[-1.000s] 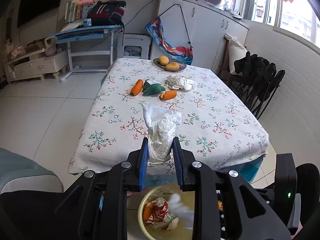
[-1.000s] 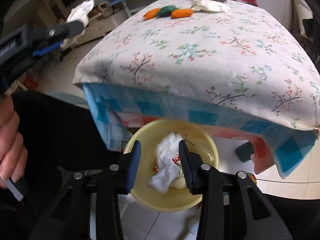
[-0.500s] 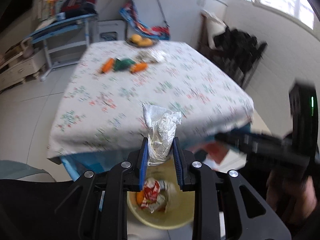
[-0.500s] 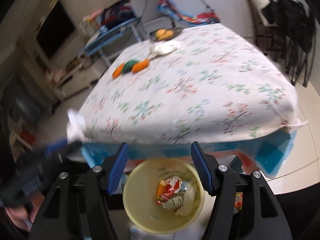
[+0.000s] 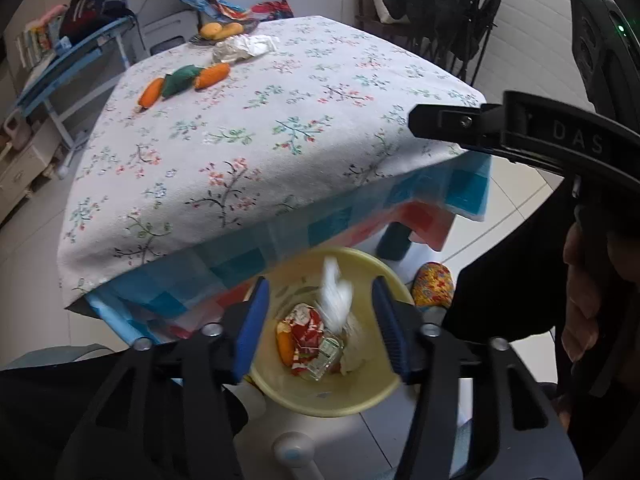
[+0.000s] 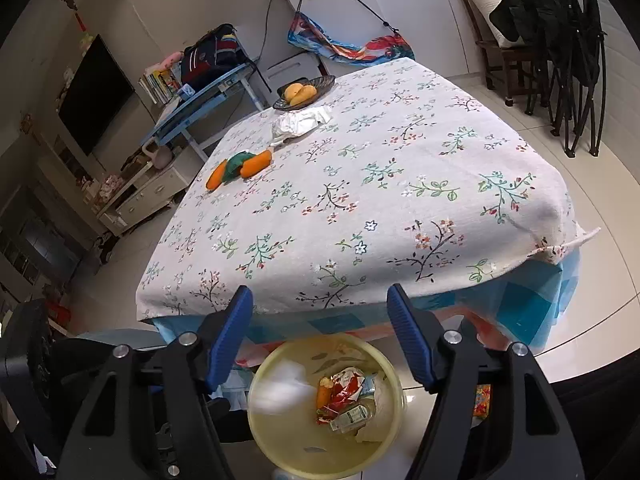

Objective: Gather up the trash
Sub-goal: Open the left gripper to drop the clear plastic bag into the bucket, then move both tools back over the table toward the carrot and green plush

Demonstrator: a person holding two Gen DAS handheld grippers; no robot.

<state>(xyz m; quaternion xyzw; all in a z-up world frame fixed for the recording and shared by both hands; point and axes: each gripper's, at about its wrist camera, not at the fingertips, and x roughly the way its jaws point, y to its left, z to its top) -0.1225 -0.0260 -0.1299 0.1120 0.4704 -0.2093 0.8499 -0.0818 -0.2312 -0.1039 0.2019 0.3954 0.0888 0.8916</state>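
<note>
Now that the left gripper (image 5: pixel 318 326) has let go of the white tissue wad (image 5: pixel 336 298) it pinched a second ago, its jaws are opening and the wad drops — blurred, long axis roughly upright, narrow tip up — into the yellow bin (image 5: pixel 372 400) below the table edge. The right gripper (image 6: pixel 320 332) is also opening, with nothing between its jaws. 1 crumpled wad (image 6: pixel 300 122) remains on the tablecloth (image 6: pixel 360 200).

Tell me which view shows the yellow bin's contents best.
The left wrist view: the yellow bin sits between its fingers with wrappers clear and a blurred white tissue dropping in. The right wrist view shows it lower, partly veiled by that tissue's blur.
</note>
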